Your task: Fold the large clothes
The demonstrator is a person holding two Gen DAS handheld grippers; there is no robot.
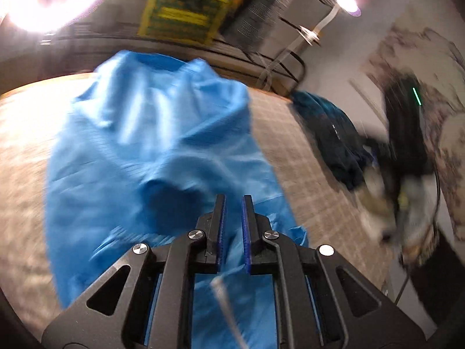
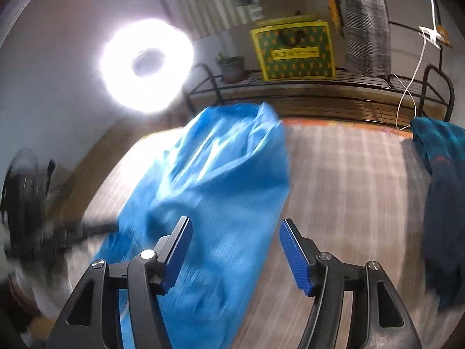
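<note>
A large bright blue garment (image 1: 157,151) lies crumpled along a checked cloth surface (image 1: 299,157). It also shows in the right wrist view (image 2: 221,192). My left gripper (image 1: 233,203) hovers over the garment's near end with its jaws nearly closed and a narrow gap between them; whether cloth is pinched is unclear. My right gripper (image 2: 235,232) is wide open and empty, above the garment's near right edge. Both views are motion-blurred.
A dark teal garment (image 1: 331,133) lies heaped at the right, also in the right wrist view (image 2: 444,192). A ring light (image 2: 146,64) glares at the left. A black wire rack (image 2: 319,87) with a yellow-green box (image 2: 293,51) stands behind.
</note>
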